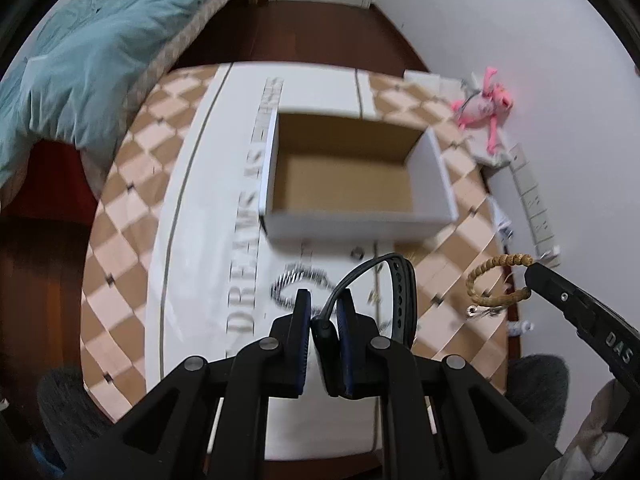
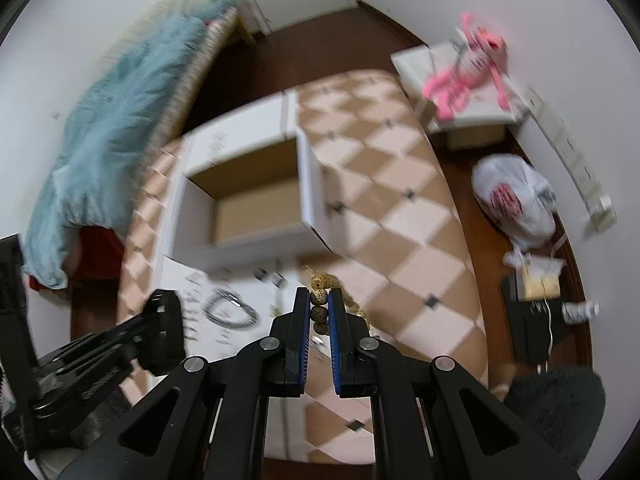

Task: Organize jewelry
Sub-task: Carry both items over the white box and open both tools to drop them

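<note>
An open white cardboard box (image 1: 434,184) with a bare brown inside stands on the checkered table; it also shows in the right wrist view (image 2: 310,188). My left gripper (image 1: 323,308) is shut on a dark watch (image 1: 402,300), held above the table short of the box. My right gripper (image 2: 320,300) is shut on a tan beaded bracelet (image 2: 320,296); the bracelet (image 1: 486,284) hangs from its tip at the right of the left wrist view. A silvery chain necklace (image 2: 230,310) lies on the white sheet (image 1: 192,264).
A bed with a teal quilt (image 1: 80,60) lies left of the table. A pink plush toy (image 2: 466,76) sits on a white stand by the wall. A white plastic bag (image 2: 516,200) and a dark box (image 2: 532,320) are on the floor at right.
</note>
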Tool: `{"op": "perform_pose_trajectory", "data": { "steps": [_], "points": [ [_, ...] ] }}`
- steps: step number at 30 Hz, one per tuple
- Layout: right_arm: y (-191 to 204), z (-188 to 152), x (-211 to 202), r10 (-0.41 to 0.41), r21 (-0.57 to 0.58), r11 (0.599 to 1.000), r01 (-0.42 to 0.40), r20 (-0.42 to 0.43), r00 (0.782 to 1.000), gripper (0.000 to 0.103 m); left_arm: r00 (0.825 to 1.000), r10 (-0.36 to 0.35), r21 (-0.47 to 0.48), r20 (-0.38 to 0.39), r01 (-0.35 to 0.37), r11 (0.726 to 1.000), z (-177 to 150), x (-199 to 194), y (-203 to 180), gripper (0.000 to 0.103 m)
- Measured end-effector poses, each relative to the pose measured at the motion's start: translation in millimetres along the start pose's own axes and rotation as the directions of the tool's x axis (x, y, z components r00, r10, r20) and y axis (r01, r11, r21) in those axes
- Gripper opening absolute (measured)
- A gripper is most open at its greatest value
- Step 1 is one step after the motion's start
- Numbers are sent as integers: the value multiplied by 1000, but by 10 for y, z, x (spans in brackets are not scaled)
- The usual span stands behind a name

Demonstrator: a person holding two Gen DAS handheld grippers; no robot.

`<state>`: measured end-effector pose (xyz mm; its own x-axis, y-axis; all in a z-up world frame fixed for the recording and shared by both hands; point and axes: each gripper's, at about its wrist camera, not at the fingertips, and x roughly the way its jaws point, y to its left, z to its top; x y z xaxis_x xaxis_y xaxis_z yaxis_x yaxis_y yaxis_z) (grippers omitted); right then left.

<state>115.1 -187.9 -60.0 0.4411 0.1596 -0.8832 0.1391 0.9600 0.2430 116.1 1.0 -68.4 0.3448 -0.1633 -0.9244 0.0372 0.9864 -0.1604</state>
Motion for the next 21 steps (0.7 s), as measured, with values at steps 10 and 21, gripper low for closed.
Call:
{"op": "perform_pose_trajectory", "data": {
  "steps": [10,21],
  "points": [
    [506,764,-1,80,-96,992,-76,35,996,9,998,-30,5,50,30,1000,685,-43,14,10],
    [578,1204,801,38,-109,993,-47,-87,995,9,995,-66,-56,-70,62,997,1097,549,186,11]
  ]
}}
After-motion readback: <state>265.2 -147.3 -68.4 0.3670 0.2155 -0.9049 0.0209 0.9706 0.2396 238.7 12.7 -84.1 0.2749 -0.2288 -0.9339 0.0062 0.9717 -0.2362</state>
